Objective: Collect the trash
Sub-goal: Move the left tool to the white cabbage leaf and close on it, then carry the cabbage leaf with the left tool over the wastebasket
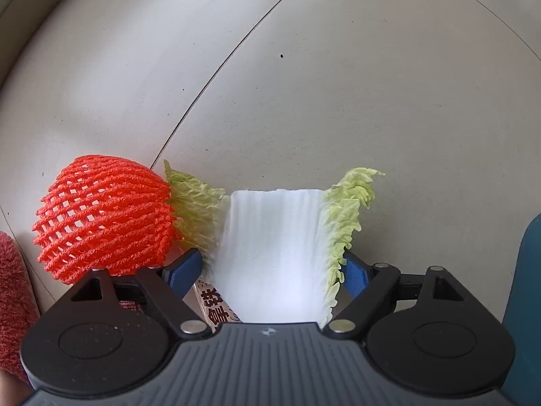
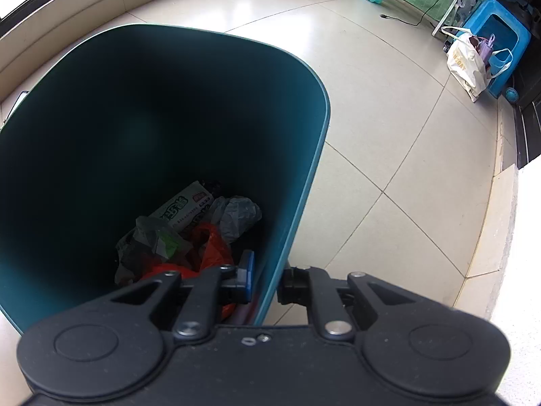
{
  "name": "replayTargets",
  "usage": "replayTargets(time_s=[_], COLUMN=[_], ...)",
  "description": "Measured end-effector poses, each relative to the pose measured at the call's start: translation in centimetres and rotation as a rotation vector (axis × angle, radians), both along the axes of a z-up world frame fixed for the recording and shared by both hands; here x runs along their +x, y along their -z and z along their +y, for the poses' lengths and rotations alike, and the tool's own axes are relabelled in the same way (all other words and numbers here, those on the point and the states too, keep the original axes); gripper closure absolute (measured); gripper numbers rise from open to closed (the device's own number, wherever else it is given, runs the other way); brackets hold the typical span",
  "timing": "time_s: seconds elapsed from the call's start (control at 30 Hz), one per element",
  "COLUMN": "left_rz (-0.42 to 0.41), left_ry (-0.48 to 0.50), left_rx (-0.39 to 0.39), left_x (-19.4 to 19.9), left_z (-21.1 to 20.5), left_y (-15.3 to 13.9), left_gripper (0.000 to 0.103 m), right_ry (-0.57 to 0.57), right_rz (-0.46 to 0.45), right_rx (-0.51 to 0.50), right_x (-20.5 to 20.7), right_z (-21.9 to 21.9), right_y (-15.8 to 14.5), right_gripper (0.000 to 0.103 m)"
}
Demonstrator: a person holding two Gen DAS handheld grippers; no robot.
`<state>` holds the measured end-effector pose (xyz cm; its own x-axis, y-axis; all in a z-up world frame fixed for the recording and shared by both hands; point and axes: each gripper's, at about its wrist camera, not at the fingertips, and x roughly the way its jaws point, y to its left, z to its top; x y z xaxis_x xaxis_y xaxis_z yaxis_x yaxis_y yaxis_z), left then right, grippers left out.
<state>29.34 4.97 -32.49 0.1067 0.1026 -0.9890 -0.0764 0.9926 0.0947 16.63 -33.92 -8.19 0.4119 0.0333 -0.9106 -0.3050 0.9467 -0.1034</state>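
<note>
— Cabbage leaf sits right between the blue pads of the left gripper, white rib down the middle, frilly green edges spilling past both fingers. Are the pads clamped on it?

— They look spread wide, one at each edge of the leaf; whether they press it, I cannot tell. A printed wrapper lies under the leaf by the left pad.

— And outward?

— Red foam fruit net touching the leaf's left edge, all on the pale tiled floor.

— Right side?

— Right gripper is clenched on the wall of the teal bin, one finger inside, one outside. Bags and wrappers lie at the bottom.
</note>
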Motion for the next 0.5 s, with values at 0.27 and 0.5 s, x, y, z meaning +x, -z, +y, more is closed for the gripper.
replayTargets(time_s=[0.27,0.5], left_rz=[-0.035,-0.082], left_ry=[0.021,-0.012], left_rx=[0.034,0.047], left_x=[-0.5,-1.5], left_z=[-0.7,-0.6], left_y=[-2.5,-6.1], left_gripper=[0.090,0.098], right_ry=[0.000,0.005], right_rz=[-0.003,-0.009], right_rx=[-0.004,0.005], right_x=[-0.1,-0.2], right_z=[0.1,-0.1], right_y=[0.1,0.0], right_gripper=[0.091,0.092])
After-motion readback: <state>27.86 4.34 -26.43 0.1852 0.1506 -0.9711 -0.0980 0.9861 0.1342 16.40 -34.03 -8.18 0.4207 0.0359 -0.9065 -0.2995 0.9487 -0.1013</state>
